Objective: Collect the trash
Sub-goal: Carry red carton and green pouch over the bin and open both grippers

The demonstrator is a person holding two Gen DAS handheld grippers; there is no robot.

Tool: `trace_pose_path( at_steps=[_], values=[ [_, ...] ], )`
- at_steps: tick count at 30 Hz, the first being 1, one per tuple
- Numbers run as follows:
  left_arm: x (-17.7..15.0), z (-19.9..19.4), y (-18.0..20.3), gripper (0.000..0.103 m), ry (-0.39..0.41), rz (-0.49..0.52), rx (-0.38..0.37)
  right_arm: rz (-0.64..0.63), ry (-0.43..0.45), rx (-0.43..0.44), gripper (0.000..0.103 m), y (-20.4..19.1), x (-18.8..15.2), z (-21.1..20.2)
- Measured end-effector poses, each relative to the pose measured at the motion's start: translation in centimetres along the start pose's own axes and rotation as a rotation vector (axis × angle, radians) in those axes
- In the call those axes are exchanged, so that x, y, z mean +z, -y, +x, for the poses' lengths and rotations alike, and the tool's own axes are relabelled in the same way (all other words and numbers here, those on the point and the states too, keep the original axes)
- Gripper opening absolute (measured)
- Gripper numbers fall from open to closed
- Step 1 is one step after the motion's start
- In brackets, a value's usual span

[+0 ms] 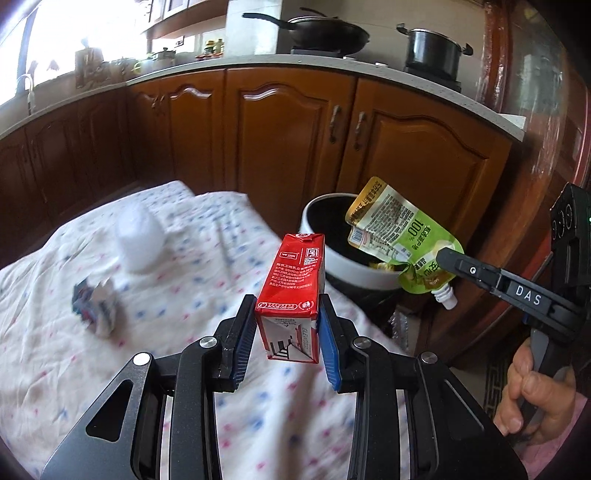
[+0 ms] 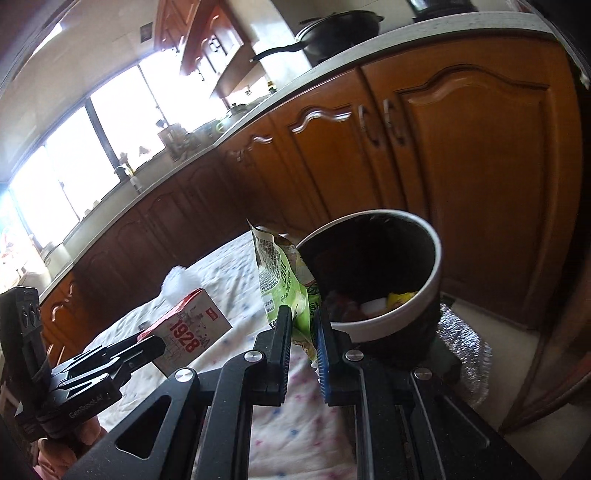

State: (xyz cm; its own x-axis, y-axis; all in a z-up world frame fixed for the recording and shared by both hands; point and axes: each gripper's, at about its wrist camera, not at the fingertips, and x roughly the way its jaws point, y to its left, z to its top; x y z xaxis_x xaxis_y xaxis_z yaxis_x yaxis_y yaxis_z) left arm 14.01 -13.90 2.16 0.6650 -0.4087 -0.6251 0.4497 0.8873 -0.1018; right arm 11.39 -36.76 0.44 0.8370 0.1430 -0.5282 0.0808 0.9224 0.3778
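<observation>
My left gripper [image 1: 287, 312] is shut on a red and white drink carton [image 1: 293, 288], held upright above the cloth-covered table [image 1: 184, 369]. My right gripper [image 2: 302, 314] is shut on a green spouted pouch [image 2: 282, 277]. In the left wrist view that pouch [image 1: 397, 229] hangs over the rim of the white trash bin [image 1: 347, 266], pinched near its spout. The bin [image 2: 417, 295] has a dark inside with some scraps at the bottom. From the right wrist view the carton [image 2: 192, 328] and the left gripper [image 2: 147, 347] show at the lower left.
A crumpled white tissue [image 1: 138, 236] and a small crushed blue and white wrapper [image 1: 94, 302] lie on the table. Wooden kitchen cabinets [image 1: 295, 140] stand behind, with a wok [image 1: 325, 33] and pot [image 1: 432, 48] on the counter. A hand [image 1: 535, 402] holds the right gripper's handle.
</observation>
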Motion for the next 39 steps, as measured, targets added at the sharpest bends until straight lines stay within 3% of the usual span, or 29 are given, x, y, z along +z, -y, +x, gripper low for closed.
trace_pose_path(
  at_steps=[11, 23, 39],
  values=[
    [3.0, 3.3, 2.8, 0.031, -0.004, 0.027, -0.018, -0.017, 0.014, -0.072, 0.013, 1.3, 2.0, 1.0],
    [6.5, 7.2, 5.7, 0.031, -0.023, 0.087, -0.021, -0.062, -0.045, -0.125, 0.013, 2.7, 3.8, 3.5],
    [8.5, 12.0, 8.3, 0.031, -0.092, 0.152, -0.017, -0.064, -0.155, -0.169, 0.014, 4.6, 5.6, 7.3]
  ],
)
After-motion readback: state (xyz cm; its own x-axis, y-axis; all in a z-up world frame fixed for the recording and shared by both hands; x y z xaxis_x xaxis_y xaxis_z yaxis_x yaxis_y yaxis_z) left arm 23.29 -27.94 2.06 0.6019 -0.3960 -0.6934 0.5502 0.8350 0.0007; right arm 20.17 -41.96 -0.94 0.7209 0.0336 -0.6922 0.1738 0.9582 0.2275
